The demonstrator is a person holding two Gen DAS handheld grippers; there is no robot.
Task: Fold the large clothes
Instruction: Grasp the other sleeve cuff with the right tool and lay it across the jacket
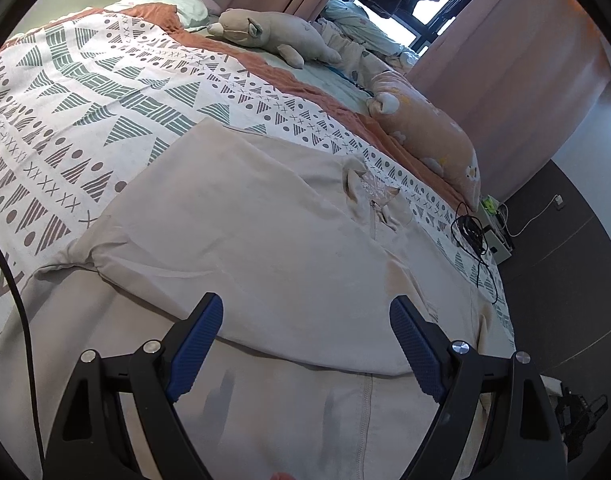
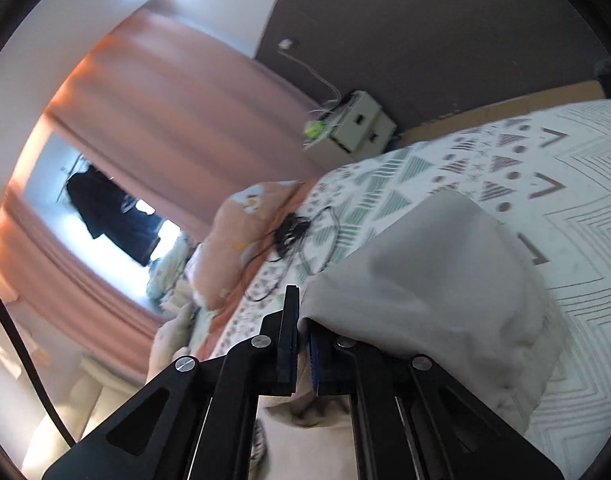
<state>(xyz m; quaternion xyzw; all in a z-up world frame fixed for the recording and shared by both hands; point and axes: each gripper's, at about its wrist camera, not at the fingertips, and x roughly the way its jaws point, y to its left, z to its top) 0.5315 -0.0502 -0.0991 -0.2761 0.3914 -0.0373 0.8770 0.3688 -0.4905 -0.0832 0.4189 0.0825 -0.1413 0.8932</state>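
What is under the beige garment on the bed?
The beige garment lies on a patterned bedspread, which shows all around it. One sleeve is folded over its body, so the front beneath is covered. The right gripper holds a lifted part; what that part hides cannot be seen.

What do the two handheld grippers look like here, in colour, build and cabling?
The left gripper and right gripper match: black plastic linkage arms joined by silver round pivot screws, with blue textured pads lining the fingers. A black cable curves along each view's left edge. No sleeve shows.
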